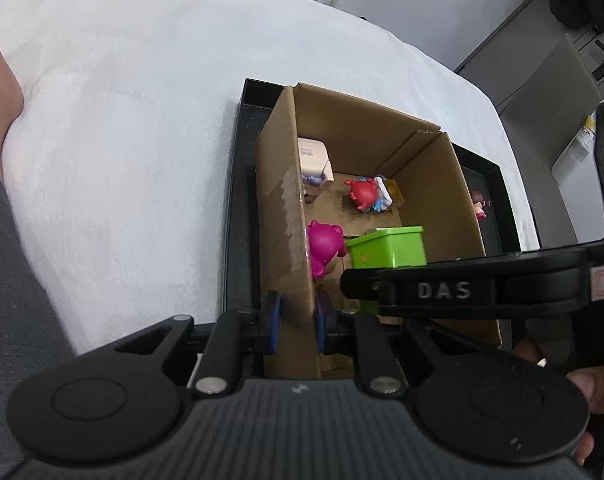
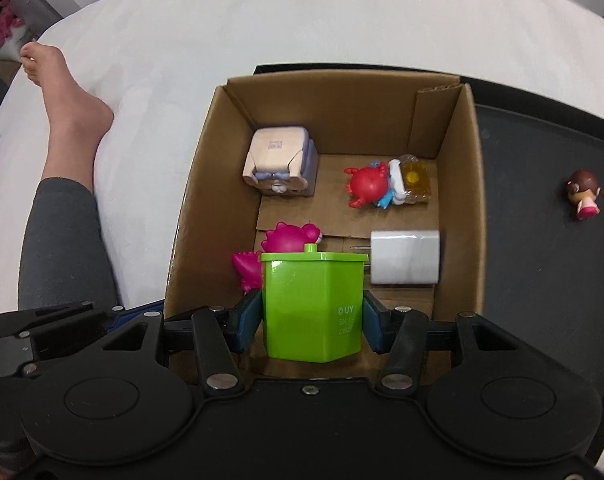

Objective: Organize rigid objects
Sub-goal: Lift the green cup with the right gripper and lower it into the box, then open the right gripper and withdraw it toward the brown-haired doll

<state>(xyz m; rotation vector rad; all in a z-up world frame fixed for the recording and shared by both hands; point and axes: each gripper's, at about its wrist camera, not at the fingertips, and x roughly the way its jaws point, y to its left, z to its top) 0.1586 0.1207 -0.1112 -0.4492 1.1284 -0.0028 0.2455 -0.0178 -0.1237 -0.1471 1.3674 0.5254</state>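
Note:
A cardboard box [image 2: 459, 184] stands on a black tray [image 2: 541, 280]. My left gripper [image 1: 296, 322] is shut on the box's left wall [image 1: 284, 216]. My right gripper [image 2: 311, 322] is shut on a green plastic container [image 2: 311, 304] and holds it inside the box near its front; the container also shows in the left wrist view [image 1: 387, 246]. In the box lie a magenta toy [image 2: 290, 238], a red crab toy [image 2: 367, 184], a beige cube toy [image 2: 280, 162] and a white charger [image 2: 405, 258]. A small brown-haired figurine [image 2: 583, 194] lies on the tray, right of the box.
The tray sits on a white bedsheet [image 1: 122, 140]. A person's leg and bare foot [image 2: 68, 120] lie on the sheet left of the box. The right gripper's body [image 1: 481, 290] crosses over the box in the left wrist view.

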